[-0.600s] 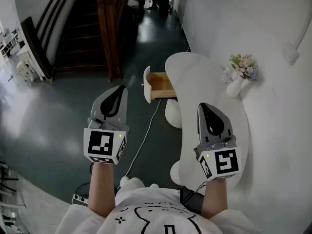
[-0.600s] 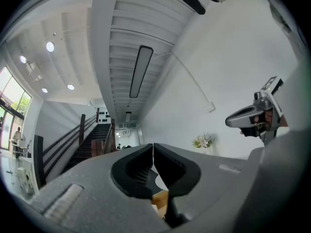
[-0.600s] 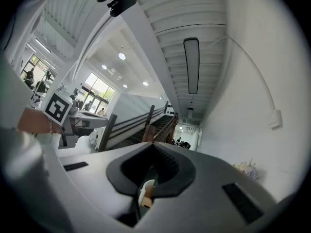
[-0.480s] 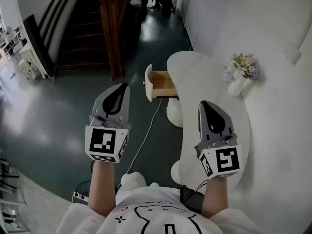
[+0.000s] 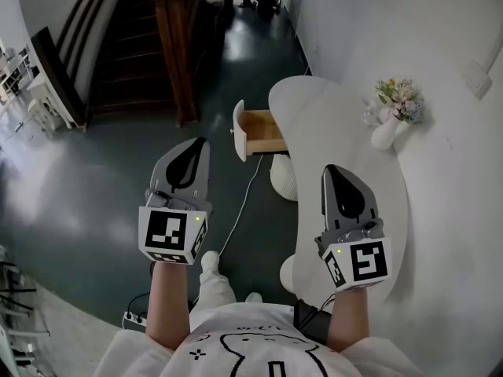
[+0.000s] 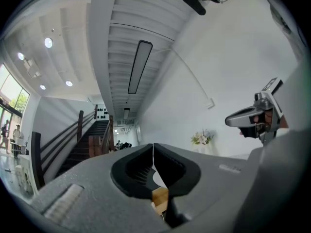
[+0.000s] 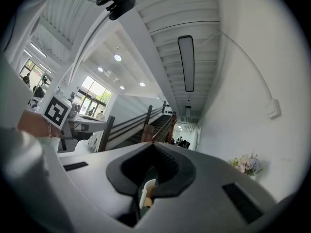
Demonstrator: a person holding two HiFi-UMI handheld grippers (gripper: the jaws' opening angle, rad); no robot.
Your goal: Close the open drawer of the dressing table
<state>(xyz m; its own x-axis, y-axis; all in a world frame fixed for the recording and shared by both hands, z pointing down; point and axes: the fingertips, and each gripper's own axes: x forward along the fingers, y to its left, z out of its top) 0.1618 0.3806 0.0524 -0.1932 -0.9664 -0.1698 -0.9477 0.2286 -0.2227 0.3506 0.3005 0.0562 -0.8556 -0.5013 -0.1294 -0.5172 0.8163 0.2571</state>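
Note:
The white dressing table (image 5: 346,155) runs along the right wall. Its drawer (image 5: 262,132) stands pulled out to the left, showing a wooden inside and a white front panel (image 5: 237,130). My left gripper (image 5: 197,142) hangs over the dark floor, short of the drawer front, with its jaws shut and empty. My right gripper (image 5: 329,169) is over the tabletop, also shut with nothing in it. In the left gripper view a bit of the wooden drawer (image 6: 159,196) shows through the gap behind the closed jaws. In the right gripper view the drawer front (image 7: 146,188) shows the same way.
A white vase of flowers (image 5: 395,113) stands on the tabletop near the wall. A white ribbed stool (image 5: 284,178) sits under the table. A cable (image 5: 238,206) trails across the floor to a power strip (image 5: 130,319). A wooden stair post (image 5: 174,45) and staircase stand beyond.
The person has stepped forward, one foot now showing on the floor below the grippers. Both grippers stay shut, and the drawer is still open.

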